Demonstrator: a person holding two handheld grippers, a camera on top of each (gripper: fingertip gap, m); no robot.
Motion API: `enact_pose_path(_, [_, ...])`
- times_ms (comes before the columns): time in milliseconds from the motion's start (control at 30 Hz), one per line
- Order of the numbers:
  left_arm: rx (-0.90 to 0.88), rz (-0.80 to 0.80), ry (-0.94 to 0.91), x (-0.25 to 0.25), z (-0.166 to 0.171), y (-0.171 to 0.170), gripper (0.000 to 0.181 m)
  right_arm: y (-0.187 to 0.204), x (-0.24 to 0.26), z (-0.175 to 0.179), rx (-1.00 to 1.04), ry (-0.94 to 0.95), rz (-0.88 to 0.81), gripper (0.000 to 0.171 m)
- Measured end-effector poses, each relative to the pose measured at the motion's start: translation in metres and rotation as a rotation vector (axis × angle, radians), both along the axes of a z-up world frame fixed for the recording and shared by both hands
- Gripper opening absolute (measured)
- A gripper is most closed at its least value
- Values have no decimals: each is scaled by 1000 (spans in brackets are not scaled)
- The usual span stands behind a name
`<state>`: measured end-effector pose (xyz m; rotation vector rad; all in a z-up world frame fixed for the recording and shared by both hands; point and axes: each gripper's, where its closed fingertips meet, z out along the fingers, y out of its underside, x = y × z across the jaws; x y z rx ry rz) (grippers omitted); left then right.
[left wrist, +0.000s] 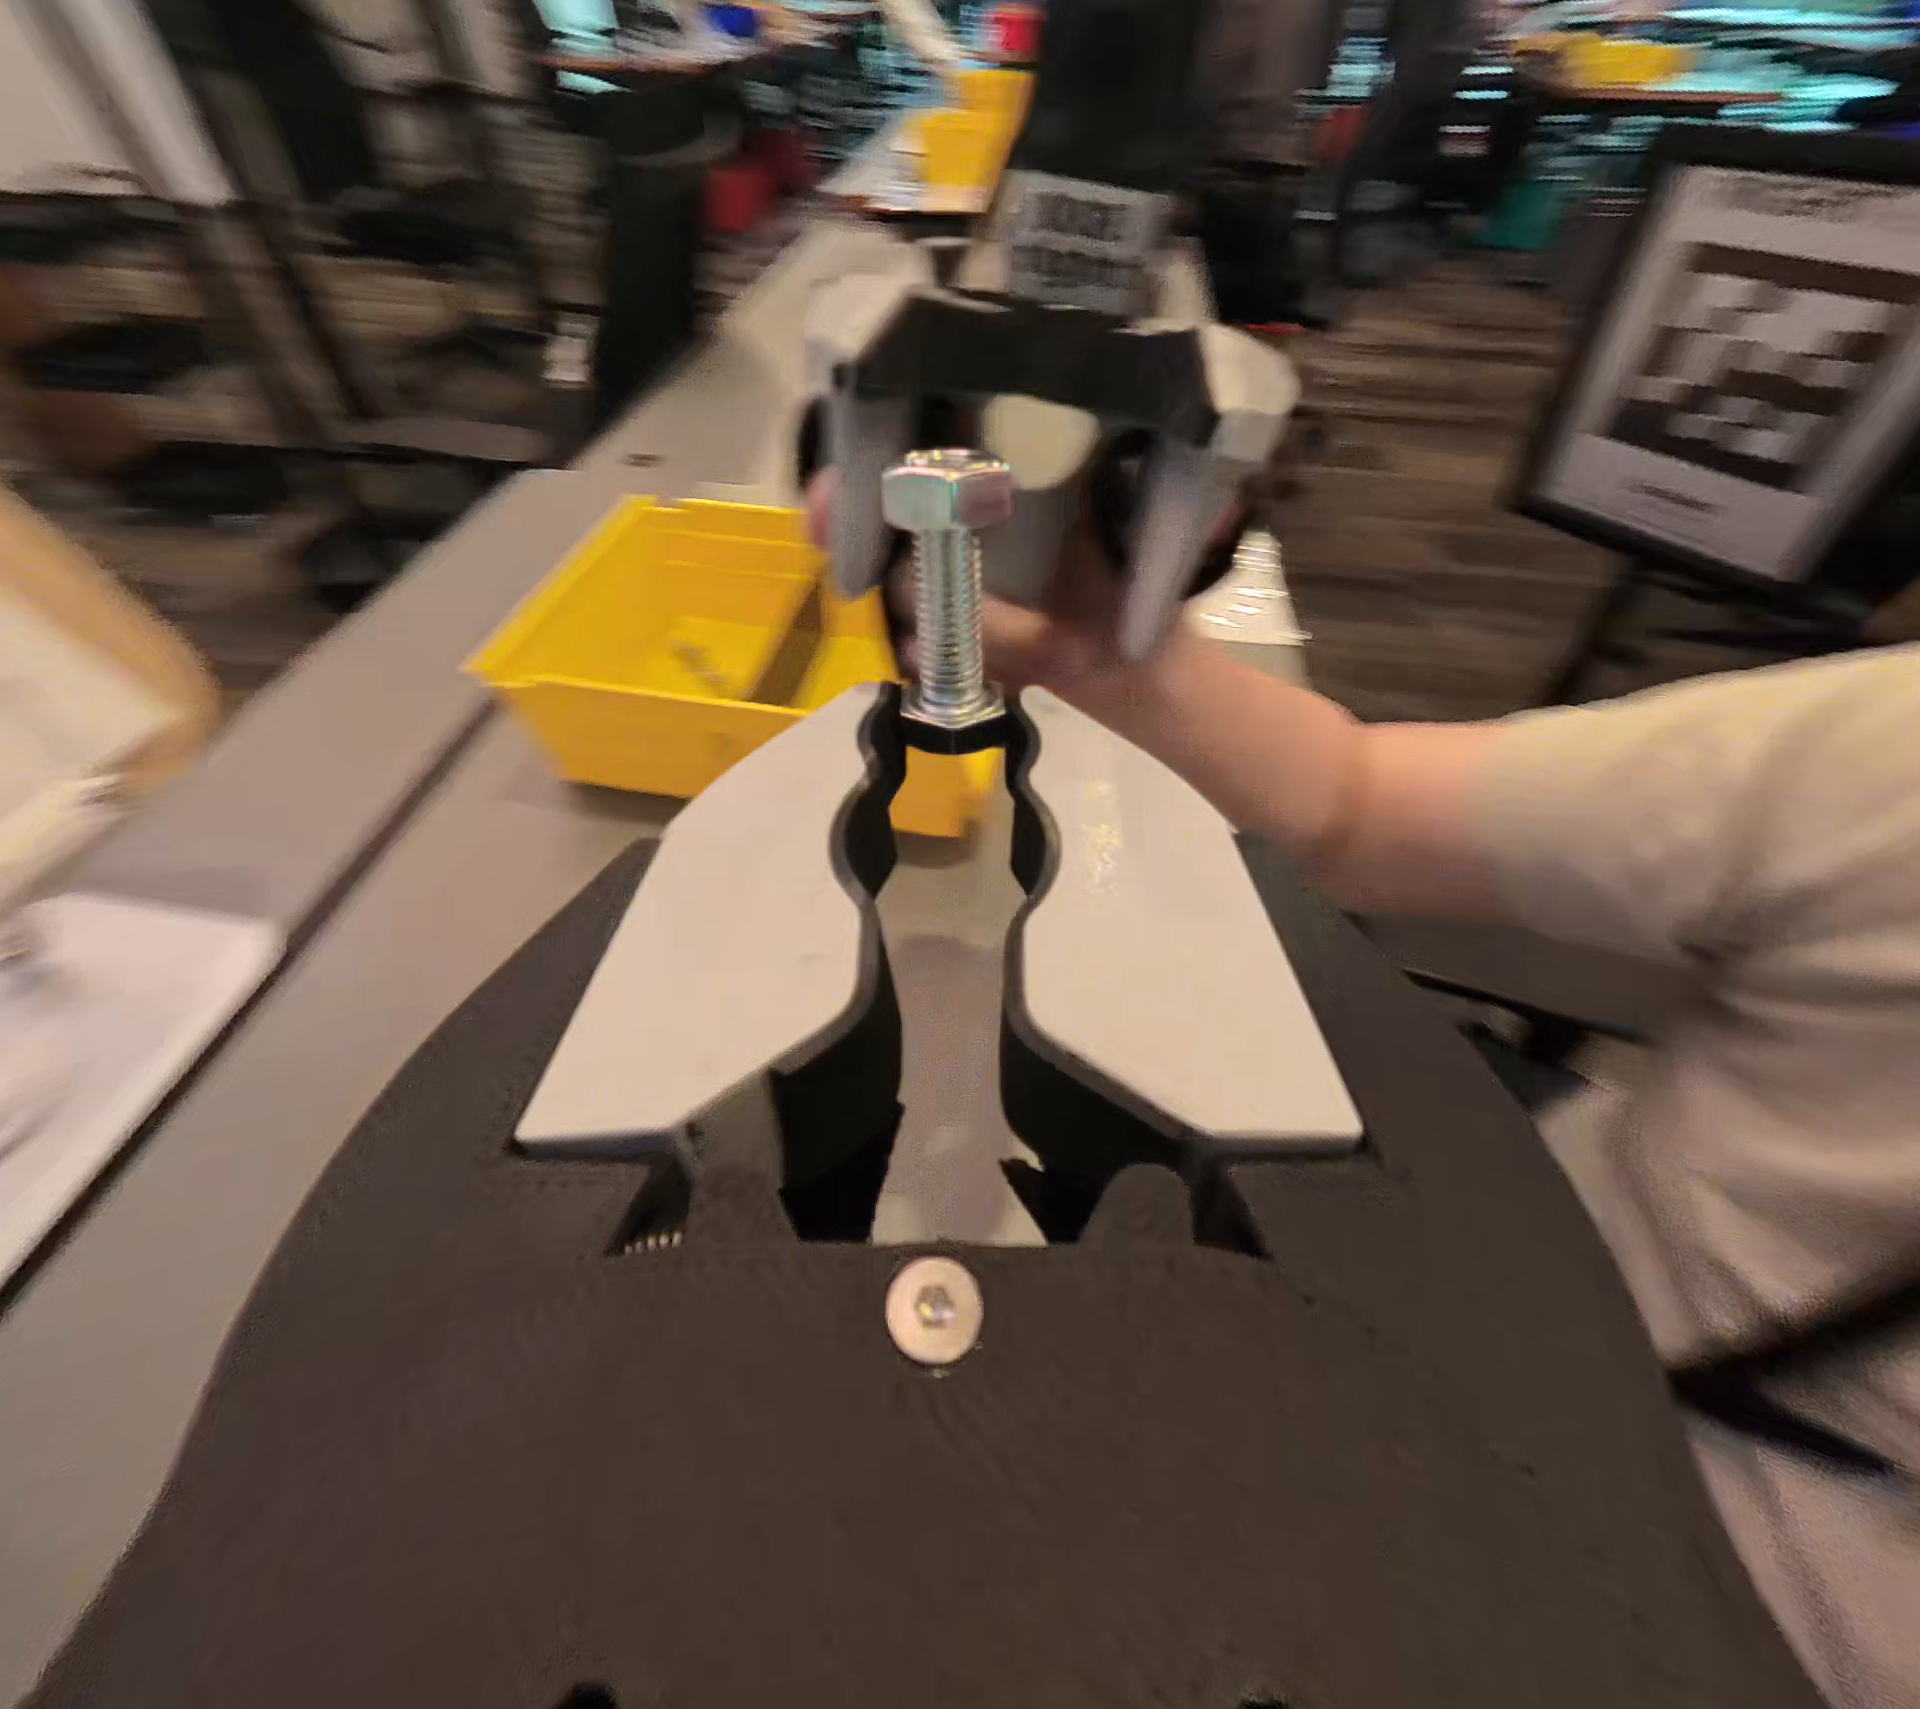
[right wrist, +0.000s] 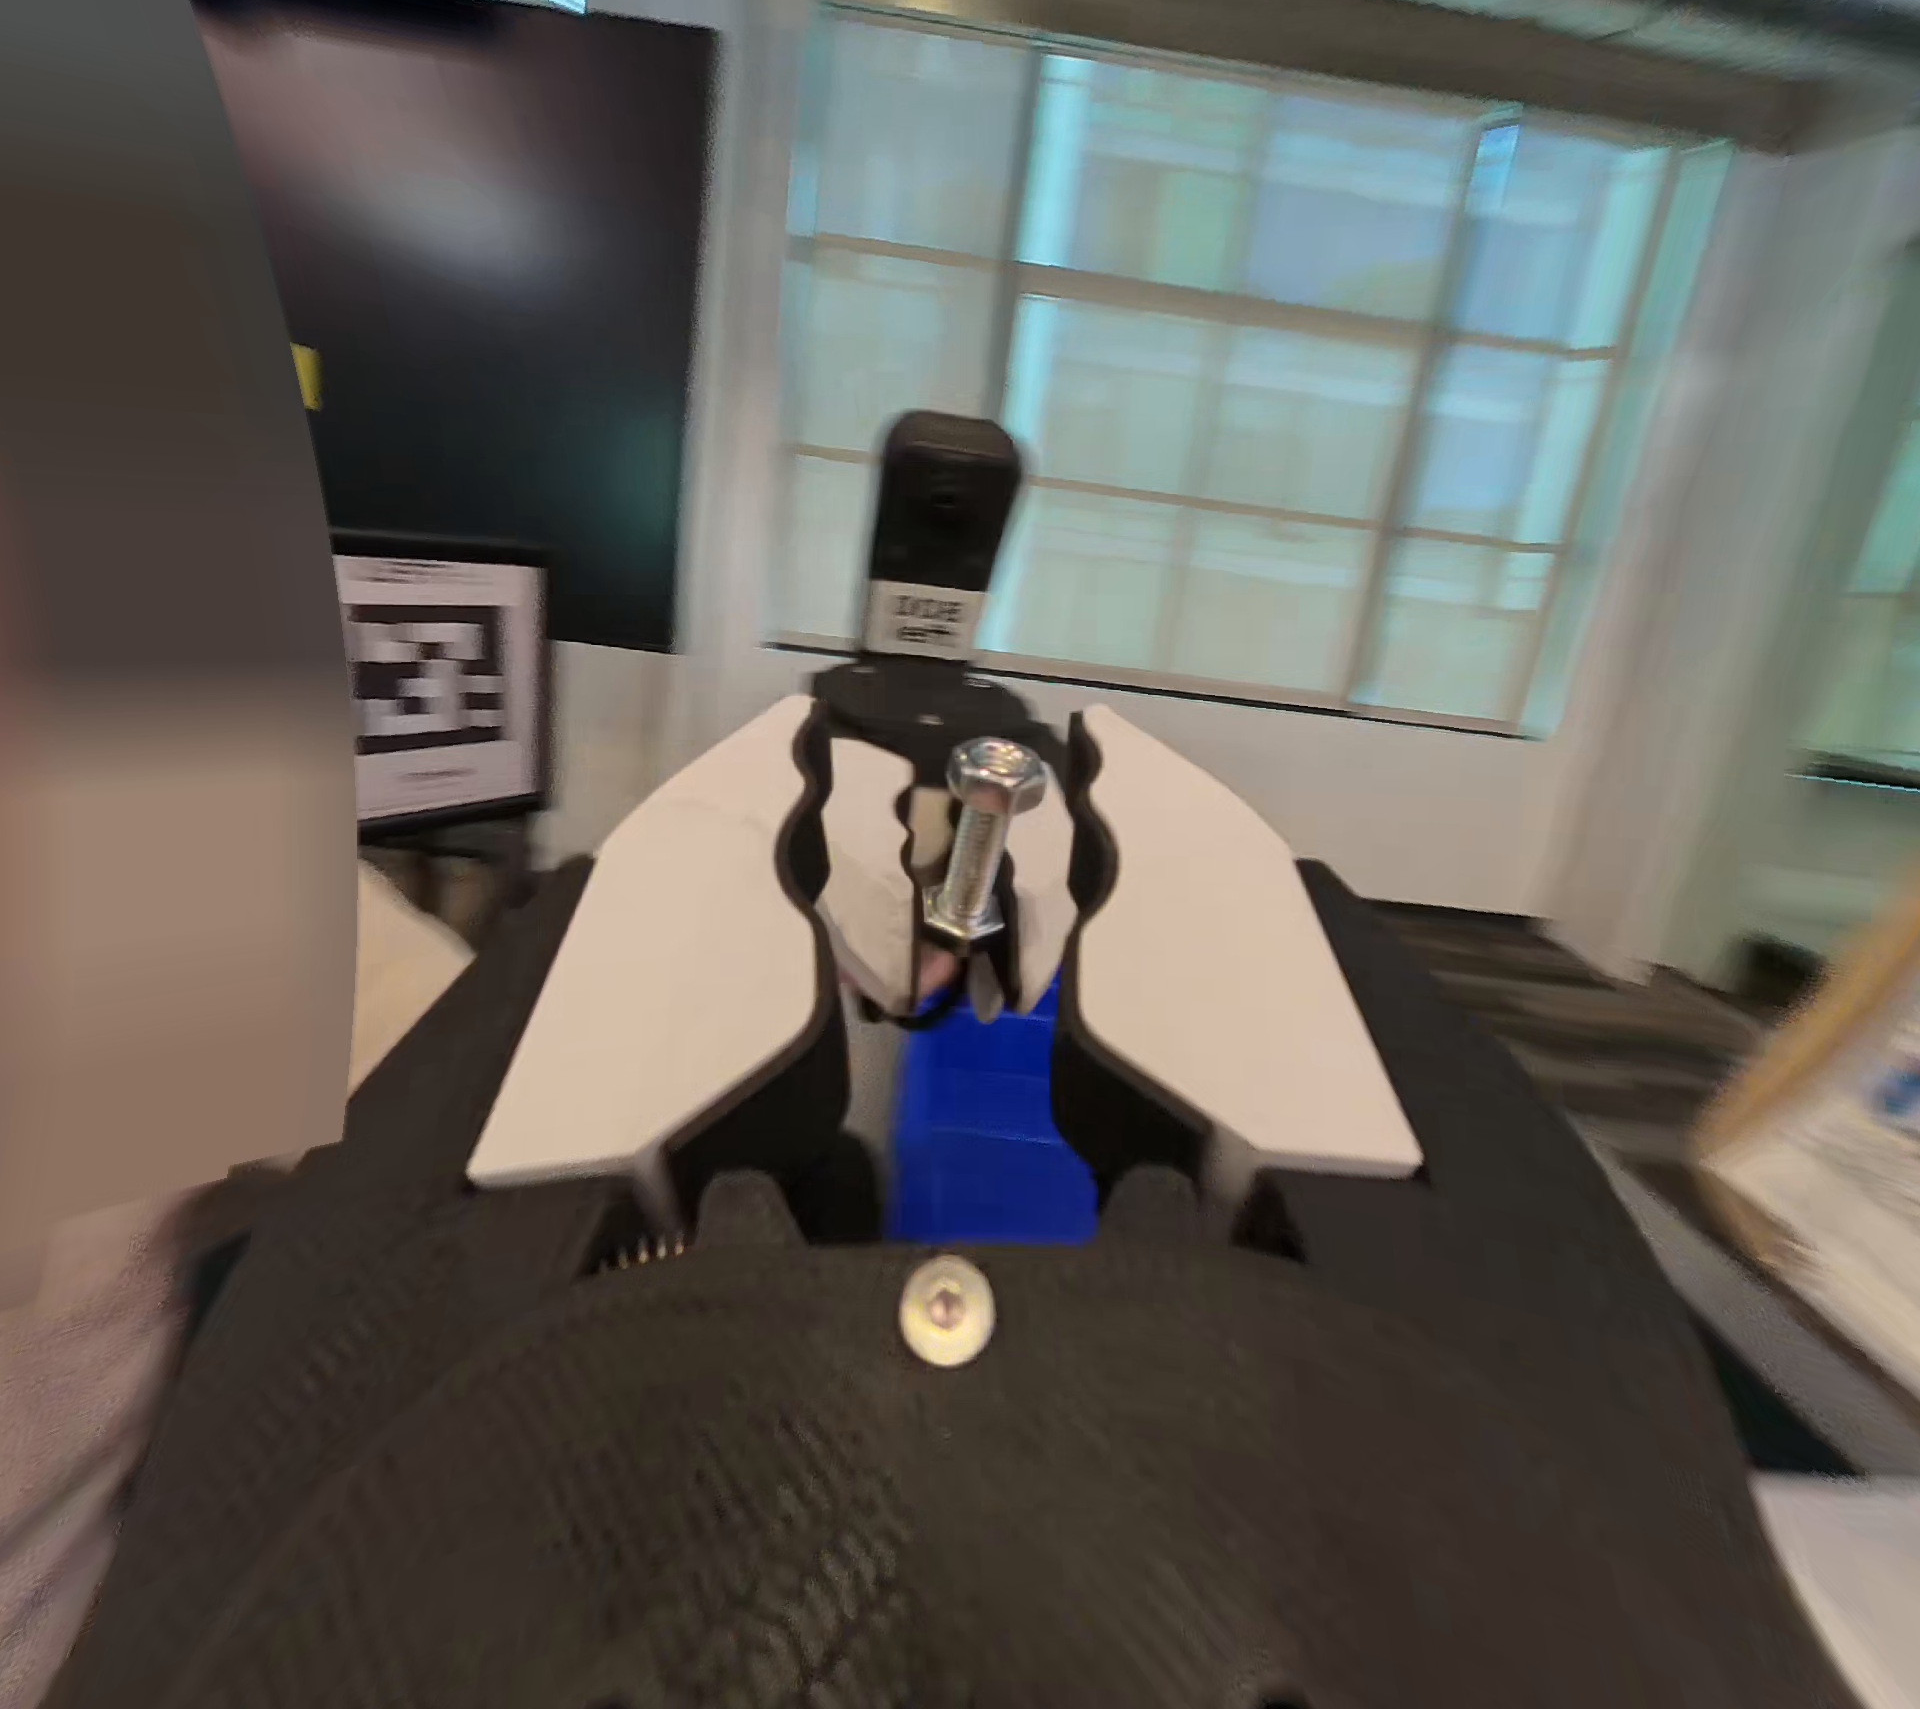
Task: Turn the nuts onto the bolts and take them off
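— The left gripper (left wrist: pixel 951 729)?
— Clamped on a nut (left wrist: pixel 953 710) at its tips; the shiny threaded bolt (left wrist: pixel 948 584) stands upright from it, hex head topmost.
— The right gripper (left wrist: pixel 1013 610)?
— Fingers spread wide around the bolt.

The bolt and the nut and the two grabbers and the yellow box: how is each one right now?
bolt: upright, head on top, held up in the air.
nut: threaded on the bolt's low end.
left gripper: shut on the nut.
right gripper: open, its fingers either side of the bolt.
yellow bin: on the table, open top.
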<state>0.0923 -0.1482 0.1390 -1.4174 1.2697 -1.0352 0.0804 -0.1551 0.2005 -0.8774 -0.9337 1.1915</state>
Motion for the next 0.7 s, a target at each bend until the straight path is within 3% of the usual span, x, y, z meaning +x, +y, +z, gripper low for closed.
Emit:
enact_pose_path(100, [89, 189, -32, -9, 8, 24, 18, 23, 8, 5, 1, 29, -298, 40])
enact_pose_path(300, [115, 268, -18, -11, 7, 30, 18, 30, -11, -9, -104, -31, -349, 37])
enact_pose_path(567, [116, 220, 17, -4, 1, 23, 18, 28, -15, -14, -139, -52, -243, 18])
enact_pose_path(700, [-5, -65, -1, 2, 2, -15, 18, -6, -17, -11, -86, -91, 81, 18])
